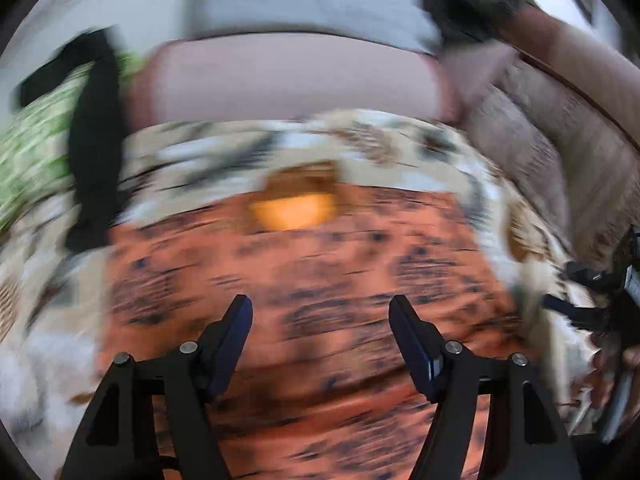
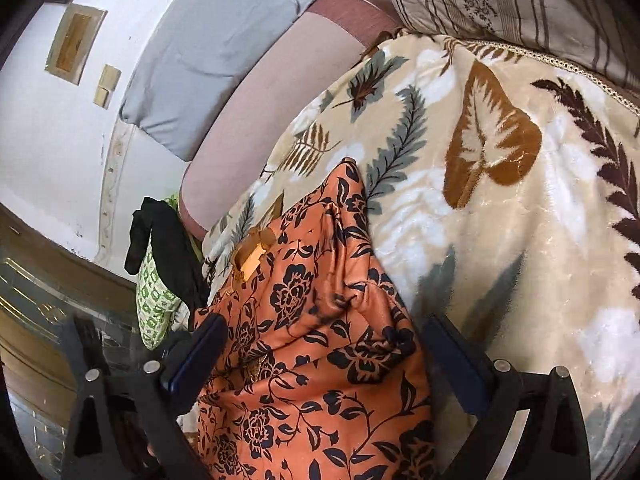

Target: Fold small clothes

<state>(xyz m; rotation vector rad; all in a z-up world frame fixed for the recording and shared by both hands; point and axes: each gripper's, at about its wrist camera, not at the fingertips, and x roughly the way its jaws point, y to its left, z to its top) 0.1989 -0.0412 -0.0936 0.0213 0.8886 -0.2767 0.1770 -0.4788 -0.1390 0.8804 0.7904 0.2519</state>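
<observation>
An orange garment with a black flower print [image 1: 320, 264] lies spread on a leaf-patterned blanket [image 1: 400, 140]; the left wrist view is smeared by motion. My left gripper [image 1: 320, 302] hovers over the garment, open, with nothing between its fingers. An orange label [image 1: 294, 212] shows near the garment's far edge. In the right wrist view the same garment [image 2: 320, 320] lies rumpled, its label [image 2: 252, 256] at the far left. My right gripper [image 2: 326, 340] stands open wide just over it, one finger at each side of the cloth, which lies loose on the blanket [image 2: 500, 200].
A black garment [image 2: 168, 240] hangs over a green-and-white cloth [image 2: 154, 304] at the bed's left edge. A grey pillow [image 2: 200, 60] and a striped cushion [image 2: 500, 0] sit at the head, on a pink sheet [image 2: 260, 108]. A hand [image 1: 616, 364] shows at the right edge.
</observation>
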